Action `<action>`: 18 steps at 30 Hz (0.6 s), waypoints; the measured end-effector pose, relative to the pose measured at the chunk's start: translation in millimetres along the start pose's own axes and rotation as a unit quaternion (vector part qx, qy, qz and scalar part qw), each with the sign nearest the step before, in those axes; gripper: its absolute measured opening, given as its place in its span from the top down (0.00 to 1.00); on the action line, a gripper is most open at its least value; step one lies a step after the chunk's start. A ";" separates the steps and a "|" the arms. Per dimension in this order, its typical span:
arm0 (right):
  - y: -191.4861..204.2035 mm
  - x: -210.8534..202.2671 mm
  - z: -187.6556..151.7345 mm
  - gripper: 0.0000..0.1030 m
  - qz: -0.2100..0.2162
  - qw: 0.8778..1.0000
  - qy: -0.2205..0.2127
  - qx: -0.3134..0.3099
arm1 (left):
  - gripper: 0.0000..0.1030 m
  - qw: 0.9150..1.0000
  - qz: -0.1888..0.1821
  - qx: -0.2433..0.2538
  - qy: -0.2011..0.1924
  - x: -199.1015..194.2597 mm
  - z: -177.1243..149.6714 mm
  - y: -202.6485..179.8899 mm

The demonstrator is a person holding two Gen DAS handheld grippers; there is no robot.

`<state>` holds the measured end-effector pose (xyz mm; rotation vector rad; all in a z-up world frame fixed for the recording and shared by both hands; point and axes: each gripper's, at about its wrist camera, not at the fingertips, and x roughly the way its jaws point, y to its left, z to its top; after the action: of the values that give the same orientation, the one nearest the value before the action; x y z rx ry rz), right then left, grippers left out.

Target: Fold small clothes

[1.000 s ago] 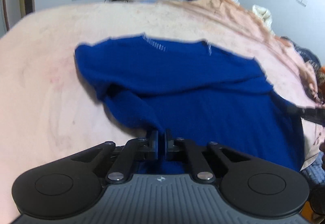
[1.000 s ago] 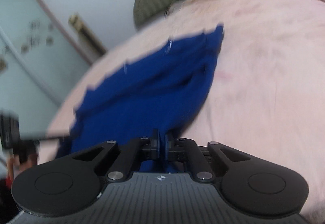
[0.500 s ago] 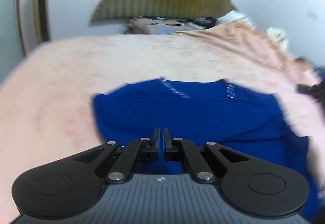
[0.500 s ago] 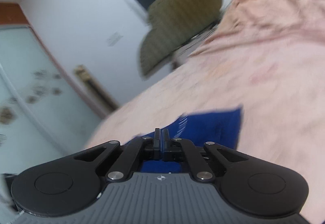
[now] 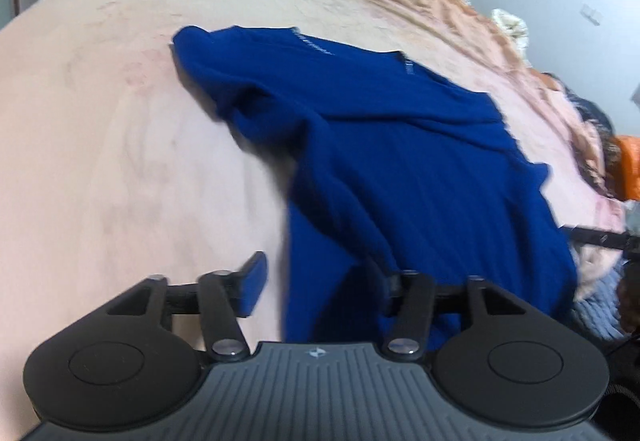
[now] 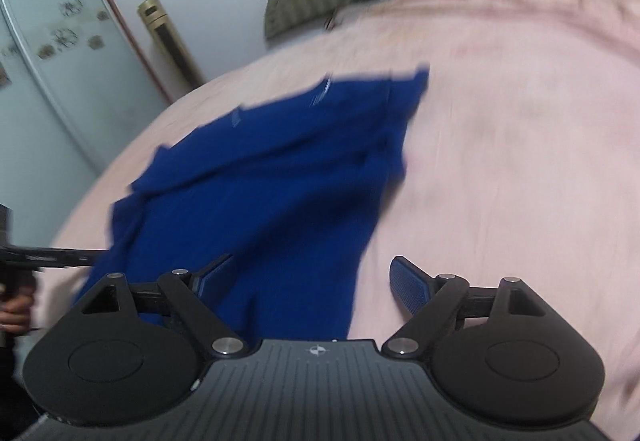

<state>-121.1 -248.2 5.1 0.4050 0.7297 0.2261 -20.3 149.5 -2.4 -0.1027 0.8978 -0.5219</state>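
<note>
Now one blue shirt (image 5: 400, 169) lies crumpled on the pink bed (image 5: 100, 161) (one garment, two tools). Both the left gripper (image 5: 320, 281) and right gripper (image 6: 312, 281) are spread wide, released, straddling its near hem.

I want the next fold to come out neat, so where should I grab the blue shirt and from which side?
Probably the near hem corners of the blue shirt, one in each open hand-held gripper (left, right). The hem edge lies closest to both, the collar far off on the pink bedspread. Come in low from the near side, pinch the corners, lift toward the collar.
</note>
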 end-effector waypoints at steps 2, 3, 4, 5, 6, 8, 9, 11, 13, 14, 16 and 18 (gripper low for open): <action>3.0 -8.5 -18.4 0.19 0.026 1.000 0.007 0.010 | 0.48 0.999 -0.032 0.004 0.011 -2.5 -5.8 -9.1; 6.8 -12.2 -25.7 0.25 0.038 0.999 0.002 0.011 | 0.54 0.998 -0.053 0.008 0.020 -1.3 -6.3 -15.5; 11.3 -13.8 -30.3 0.35 0.054 0.998 0.005 0.022 | 0.75 0.997 -0.070 0.017 0.026 0.2 -7.8 -23.1; 13.7 -12.4 -34.2 0.45 0.076 0.996 0.009 0.039 | 0.84 0.996 -0.077 0.031 0.031 2.3 -8.5 -31.9; 14.6 -6.1 -35.9 0.76 0.097 0.994 0.015 0.056 | 0.88 0.996 -0.074 0.041 0.032 4.1 -9.0 -38.3; 22.6 6.8 -41.8 0.90 0.105 0.992 0.027 0.072 | 0.91 0.996 -0.063 0.053 0.025 3.9 -6.4 -47.8; 25.8 9.7 -42.3 0.90 0.103 0.992 0.022 0.071 | 0.91 0.996 -0.065 0.053 0.020 0.3 -3.7 -50.4; 26.1 5.7 -33.7 0.90 0.110 0.990 0.008 0.083 | 0.92 0.995 -0.075 0.060 -0.004 -18.3 3.2 -54.8; 26.9 -9.9 -21.3 0.90 0.131 0.987 -0.020 0.092 | 0.92 0.994 -0.080 0.070 -0.037 -40.1 13.5 -57.6; 27.9 -19.3 -11.4 0.90 0.137 0.986 -0.037 0.091 | 0.92 0.993 -0.081 0.072 -0.051 -48.9 19.2 -58.7; 28.2 -35.5 10.0 0.90 0.147 0.983 -0.070 0.081 | 0.92 0.991 -0.077 0.075 -0.079 -60.8 34.2 -59.2; 30.8 -44.1 32.1 0.90 0.144 0.983 -0.097 0.059 | 0.92 0.990 -0.055 0.082 -0.104 -60.0 50.2 -58.3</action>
<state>-133.0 -244.4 66.5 0.6382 0.4912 0.4106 -35.0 120.7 89.6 -0.0551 0.6448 -0.6731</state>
